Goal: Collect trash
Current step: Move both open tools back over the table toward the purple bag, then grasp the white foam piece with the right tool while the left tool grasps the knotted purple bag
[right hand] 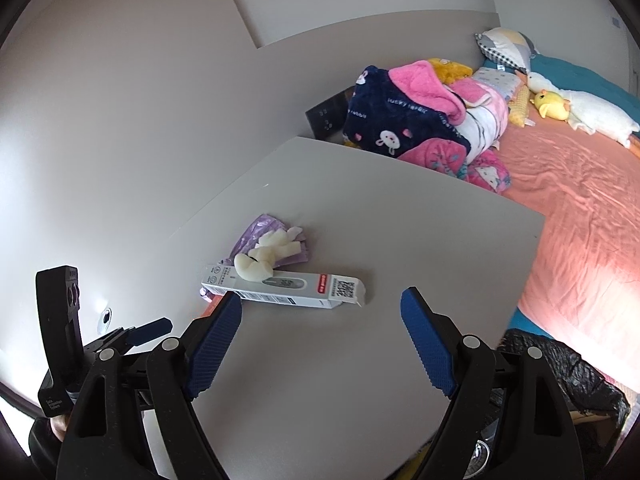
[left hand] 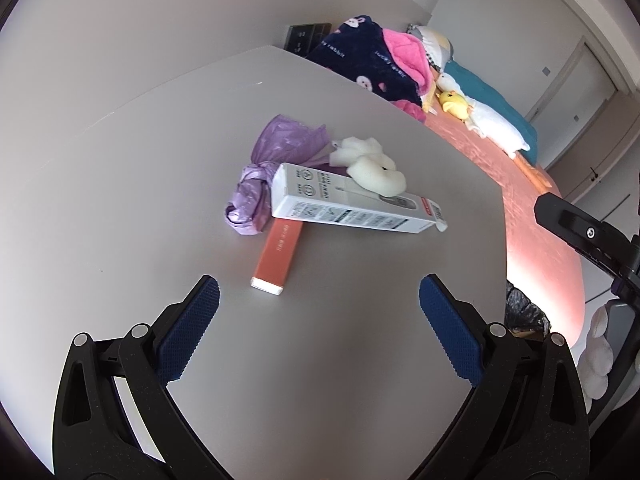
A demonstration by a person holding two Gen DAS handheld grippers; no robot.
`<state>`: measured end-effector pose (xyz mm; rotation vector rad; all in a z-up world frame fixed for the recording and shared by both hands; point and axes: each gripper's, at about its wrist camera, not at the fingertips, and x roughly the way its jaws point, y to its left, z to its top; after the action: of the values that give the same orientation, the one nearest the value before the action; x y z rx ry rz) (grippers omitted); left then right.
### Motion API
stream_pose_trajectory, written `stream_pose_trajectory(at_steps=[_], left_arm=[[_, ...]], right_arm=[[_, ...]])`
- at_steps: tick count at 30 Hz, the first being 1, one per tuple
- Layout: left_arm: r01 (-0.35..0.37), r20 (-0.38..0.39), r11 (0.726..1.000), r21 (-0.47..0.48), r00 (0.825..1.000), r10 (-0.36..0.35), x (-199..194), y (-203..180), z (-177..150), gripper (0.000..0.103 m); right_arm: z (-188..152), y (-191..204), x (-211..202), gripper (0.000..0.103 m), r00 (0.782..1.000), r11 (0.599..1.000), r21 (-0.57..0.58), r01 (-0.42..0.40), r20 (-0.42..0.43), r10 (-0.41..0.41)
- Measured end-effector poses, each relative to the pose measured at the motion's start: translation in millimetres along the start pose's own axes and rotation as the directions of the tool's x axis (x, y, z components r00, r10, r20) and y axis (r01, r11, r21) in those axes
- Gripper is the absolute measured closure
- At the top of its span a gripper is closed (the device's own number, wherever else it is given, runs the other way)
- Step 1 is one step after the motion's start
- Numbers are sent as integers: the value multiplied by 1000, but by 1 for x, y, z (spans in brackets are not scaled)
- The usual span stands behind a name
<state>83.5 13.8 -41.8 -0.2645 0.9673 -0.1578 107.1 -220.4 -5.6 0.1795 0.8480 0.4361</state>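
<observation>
Nearest in the left wrist view, the left gripper [left hand: 319, 298] hangs over the grey table [left hand: 120, 200] with its blue-padded fingers [left hand: 192, 332] spread wide and nothing between them. Just beyond its tips, toward 12 o'clock, an orange box [left hand: 279, 254] lies flat, its far end tucked under a long white thermometer box [left hand: 352, 204] that crosses over it. Foam pieces [left hand: 372, 168] rest on top of the white box at its far side, and a knotted purple plastic bag [left hand: 264, 172] sits against the box's left end, at about 11 o'clock. In the right wrist view the right gripper [right hand: 320, 306] is likewise wide apart and empty, the same heap lying just past its left fingertip, toward 11 o'clock. At 4 o'clock, below the table's edge, a black bin liner [right hand: 560, 368] shows. Farther off at 1 o'clock, crumpled blankets [right hand: 404, 116] pile on a bed with a pink sheet [right hand: 580, 184], and a yellow plush toy [right hand: 550, 105] lies beyond.
</observation>
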Motion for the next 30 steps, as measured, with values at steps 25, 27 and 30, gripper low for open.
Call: stream_pose_trajectory(at_steps=[25,27,30], left_arm=[[-29,31,999,-44,999,30,8,59,22,51],[-27,26,999,-38,999,28,12,60,24,51],[-25,13,999,-37,1000,26,20,63,26,51]], right_arm=[[19,40,87,40,992,997,-33,-68,-108,64],[19,41,94,41,992,997,-35,-63,-115,59],[19,39,105,48,989,998,-24,-60,-133,57]])
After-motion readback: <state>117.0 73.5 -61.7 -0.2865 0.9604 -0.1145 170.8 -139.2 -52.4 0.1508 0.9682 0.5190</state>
